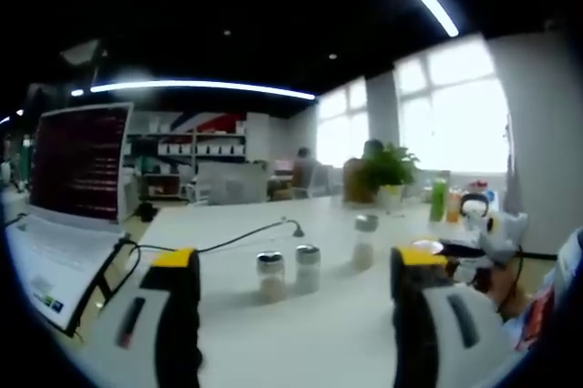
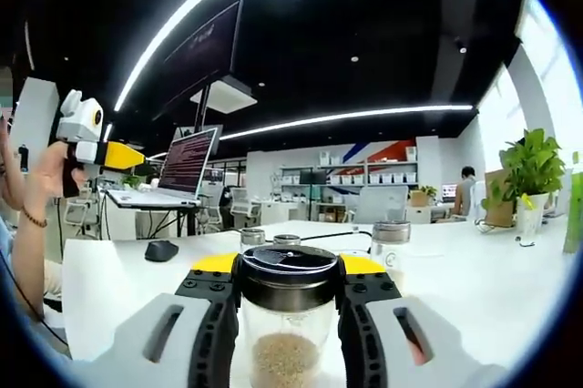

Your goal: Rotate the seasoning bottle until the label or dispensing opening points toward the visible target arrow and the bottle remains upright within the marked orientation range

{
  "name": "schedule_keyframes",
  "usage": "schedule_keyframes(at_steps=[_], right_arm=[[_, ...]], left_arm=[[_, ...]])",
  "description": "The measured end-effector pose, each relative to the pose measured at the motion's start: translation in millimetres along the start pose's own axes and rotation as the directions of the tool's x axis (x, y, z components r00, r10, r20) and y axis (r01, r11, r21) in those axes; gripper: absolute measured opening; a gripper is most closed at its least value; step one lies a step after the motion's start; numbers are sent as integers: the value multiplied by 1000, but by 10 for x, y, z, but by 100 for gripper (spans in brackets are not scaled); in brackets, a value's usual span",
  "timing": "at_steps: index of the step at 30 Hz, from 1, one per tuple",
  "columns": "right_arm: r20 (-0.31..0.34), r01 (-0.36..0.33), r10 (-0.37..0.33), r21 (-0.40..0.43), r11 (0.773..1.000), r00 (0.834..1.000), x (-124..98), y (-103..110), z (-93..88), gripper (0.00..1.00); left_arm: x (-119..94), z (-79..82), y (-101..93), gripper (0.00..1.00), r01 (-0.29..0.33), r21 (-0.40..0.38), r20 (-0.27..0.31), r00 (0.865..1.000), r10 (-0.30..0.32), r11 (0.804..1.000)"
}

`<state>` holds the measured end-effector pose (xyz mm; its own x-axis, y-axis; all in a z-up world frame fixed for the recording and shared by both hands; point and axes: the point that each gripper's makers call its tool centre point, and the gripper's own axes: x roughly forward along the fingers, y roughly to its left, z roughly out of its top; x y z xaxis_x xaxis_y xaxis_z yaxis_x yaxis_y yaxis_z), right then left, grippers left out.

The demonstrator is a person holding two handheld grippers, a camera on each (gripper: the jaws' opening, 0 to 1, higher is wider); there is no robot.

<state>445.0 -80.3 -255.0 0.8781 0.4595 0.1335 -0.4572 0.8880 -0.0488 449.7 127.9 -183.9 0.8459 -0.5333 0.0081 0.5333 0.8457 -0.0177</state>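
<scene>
Above the white table [image 2: 510,288], the right gripper [image 2: 287,315] is gripping a seasoning bottle [image 2: 285,320] upright; the left gripper [image 1: 296,292] is hanging wide open.

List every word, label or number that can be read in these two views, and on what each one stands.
None can be read.
Laptop screen: red lines of text, too blurred.
Hanging monitor: text too small.
Held bottle: no label shows.
Three table bottles: labels not legible.

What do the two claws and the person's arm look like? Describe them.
The left claw has pale grey jaws with black inner faces and yellow tips. The right claw matches, with black bolted pads and slotted grey shells. The person's wrist wears a thin bracelet.
</scene>
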Motion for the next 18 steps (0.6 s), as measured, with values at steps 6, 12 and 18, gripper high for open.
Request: schedule_keyframes(at_steps=[6, 12, 18], right_arm=[[3, 9, -9, -3, 1000, 1000, 6, -4, 0, 40], [0, 10, -10, -9, 1000, 1000, 6, -4, -3, 41], [-22, -8, 7, -58, 998, 1000, 2, 6, -17, 43]], left_arm=[[22, -43, 16, 91, 0, -11, -12, 1000, 0, 1000], [-10, -13, 31, 91, -9, -9, 1, 1000, 9, 1000], [-7, -23, 58, 91, -14, -14, -4, 1000, 14, 1000]])
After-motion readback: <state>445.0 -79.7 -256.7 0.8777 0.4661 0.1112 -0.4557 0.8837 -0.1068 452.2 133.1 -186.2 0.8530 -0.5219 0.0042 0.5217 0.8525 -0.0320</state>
